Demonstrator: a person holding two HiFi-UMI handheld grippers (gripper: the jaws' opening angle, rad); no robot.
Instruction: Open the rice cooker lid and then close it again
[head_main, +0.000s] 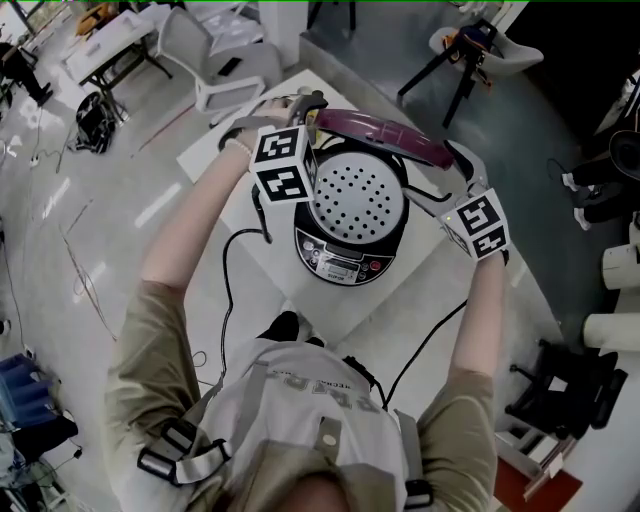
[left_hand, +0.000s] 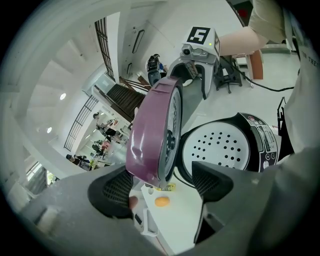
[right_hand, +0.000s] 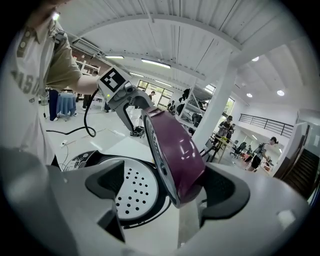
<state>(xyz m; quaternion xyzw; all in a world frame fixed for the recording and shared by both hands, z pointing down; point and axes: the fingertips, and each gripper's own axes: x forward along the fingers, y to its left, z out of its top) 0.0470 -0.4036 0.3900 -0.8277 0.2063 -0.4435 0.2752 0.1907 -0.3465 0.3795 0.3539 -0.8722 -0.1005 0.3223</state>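
A: Where's the lid?
B: It's upright over the rice cooker. My left gripper and right gripper straddle its edges, fingers wide, not clamping.
A: Closing?
B: I'd lower both sides evenly.

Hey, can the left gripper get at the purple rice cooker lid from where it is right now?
Probably yes. The left gripper has its jaws apart, the edge of the upright purple lid sits between them, and nothing seems to block the way.
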